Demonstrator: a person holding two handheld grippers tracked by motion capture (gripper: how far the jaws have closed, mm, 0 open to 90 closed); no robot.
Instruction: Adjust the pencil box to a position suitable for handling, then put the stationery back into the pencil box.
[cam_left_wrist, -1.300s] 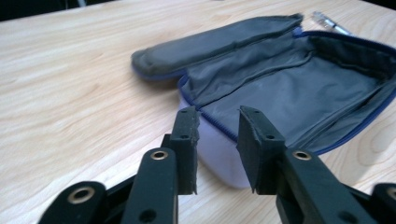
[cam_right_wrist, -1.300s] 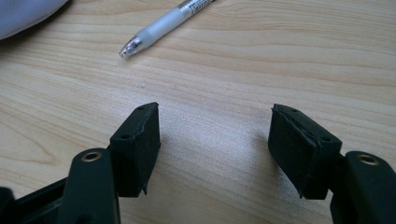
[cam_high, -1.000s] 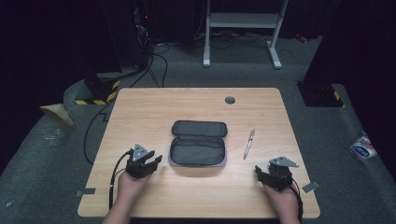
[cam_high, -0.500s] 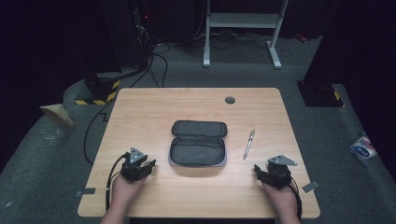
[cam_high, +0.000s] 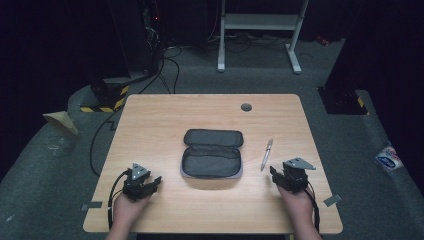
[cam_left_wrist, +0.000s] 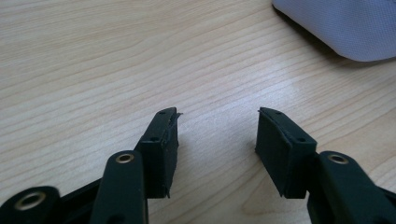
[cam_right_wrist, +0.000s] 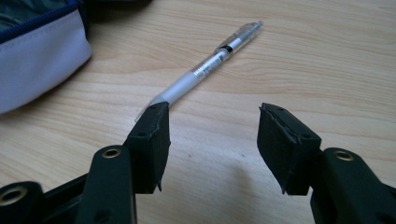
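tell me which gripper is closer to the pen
Right. The right gripper sits just below the pen, jaws open. The left gripper is across the table, beyond the open pouch.

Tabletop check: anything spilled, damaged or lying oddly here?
Nothing stands out. The pencil case lies unzipped mid-table, the pen flat on the wood beside it, apart from it. Left gripper and right gripper sit open near the front edge, holding nothing.
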